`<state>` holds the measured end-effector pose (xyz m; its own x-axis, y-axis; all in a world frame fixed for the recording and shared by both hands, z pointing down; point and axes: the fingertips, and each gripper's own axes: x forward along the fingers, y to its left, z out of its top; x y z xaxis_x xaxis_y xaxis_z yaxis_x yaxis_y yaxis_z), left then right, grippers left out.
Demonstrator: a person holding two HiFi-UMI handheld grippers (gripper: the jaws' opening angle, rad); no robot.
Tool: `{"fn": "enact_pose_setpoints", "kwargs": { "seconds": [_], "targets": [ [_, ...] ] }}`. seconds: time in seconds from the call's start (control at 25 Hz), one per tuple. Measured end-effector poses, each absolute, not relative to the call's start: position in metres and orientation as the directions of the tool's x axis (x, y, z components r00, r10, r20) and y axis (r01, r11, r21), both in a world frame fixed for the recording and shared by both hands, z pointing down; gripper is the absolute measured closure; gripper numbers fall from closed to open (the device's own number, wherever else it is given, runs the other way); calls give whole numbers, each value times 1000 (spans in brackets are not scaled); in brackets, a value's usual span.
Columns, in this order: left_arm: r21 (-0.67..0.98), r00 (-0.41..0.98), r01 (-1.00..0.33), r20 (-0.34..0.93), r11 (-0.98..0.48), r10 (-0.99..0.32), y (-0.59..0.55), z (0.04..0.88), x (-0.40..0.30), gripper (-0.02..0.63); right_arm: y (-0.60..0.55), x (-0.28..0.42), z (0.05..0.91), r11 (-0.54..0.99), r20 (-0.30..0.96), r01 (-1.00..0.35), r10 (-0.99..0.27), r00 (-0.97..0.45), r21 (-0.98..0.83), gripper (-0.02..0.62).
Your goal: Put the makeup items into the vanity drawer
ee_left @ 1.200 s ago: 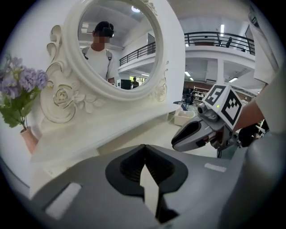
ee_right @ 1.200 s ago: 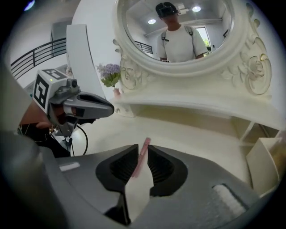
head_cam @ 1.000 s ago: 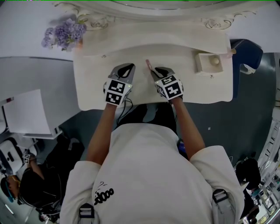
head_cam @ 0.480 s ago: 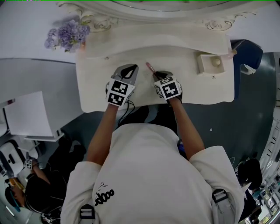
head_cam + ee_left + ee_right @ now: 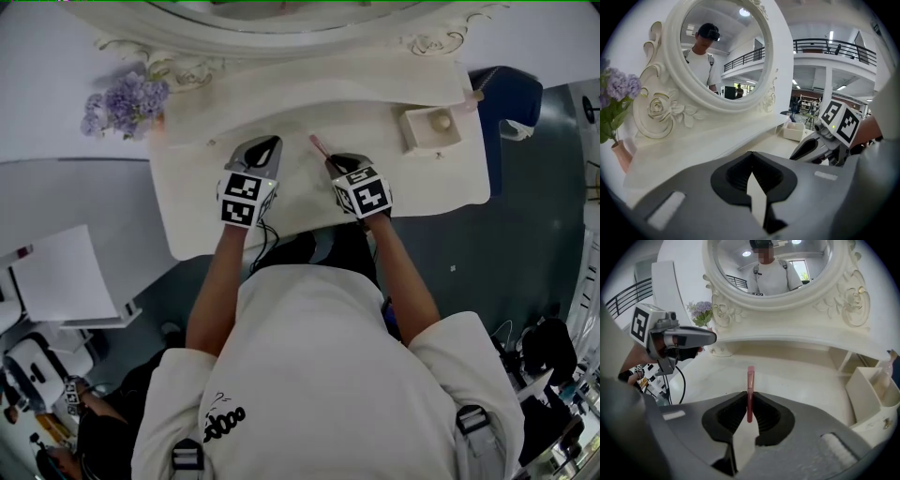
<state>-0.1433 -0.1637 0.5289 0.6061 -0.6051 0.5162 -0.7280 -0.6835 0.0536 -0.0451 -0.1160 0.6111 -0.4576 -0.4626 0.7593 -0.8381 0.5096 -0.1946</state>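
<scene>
My right gripper (image 5: 749,393) is shut on a slim pink makeup stick (image 5: 750,380), which pokes up and forward past its jaw tips; the head view shows the same pink stick (image 5: 319,144) slanting out ahead of the right gripper (image 5: 332,162) over the cream vanity top (image 5: 206,216). My left gripper (image 5: 268,142) hovers beside it to the left, shut with nothing between its jaws; in its own view the left gripper (image 5: 751,157) points at the vanity's back ledge. No open drawer shows in any view.
A small cream organiser box (image 5: 430,129) stands at the vanity's right end, also seen as the organiser box (image 5: 874,387). A vase of purple flowers (image 5: 122,101) sits at the back left. The oval mirror (image 5: 776,263) rises behind. A white table (image 5: 56,272) stands on the left.
Both grippers have stayed side by side over the vanity top; the head has turned, so the vanity now sits tilted and shifted left in the head view. The pink stick remains gripped.
</scene>
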Motion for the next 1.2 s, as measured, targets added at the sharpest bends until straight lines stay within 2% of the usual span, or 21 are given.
{"fn": "enact_pose_setpoints", "kwargs": {
  "seconds": [0.28,0.56,0.84,1.2],
  "targets": [
    [47,689,-637,481,-769,-542,-182,508,-77,589,-127,31,559,409,700,-900,-598,-390,-153,552],
    [61,770,-523,462,-850,-440,-179,499,7,589,-136,135,528,240,677,-964,-691,-253,-115,552],
    [80,770,-517,478,-852,-423,-174,502,52,589,-141,199,547,226,780,-971,-593,-199,-77,551],
    [116,707,-613,522,-781,-478,-172,515,59,589,-162,221,574,393,877,-919,-450,-168,26,549]
  ]
}}
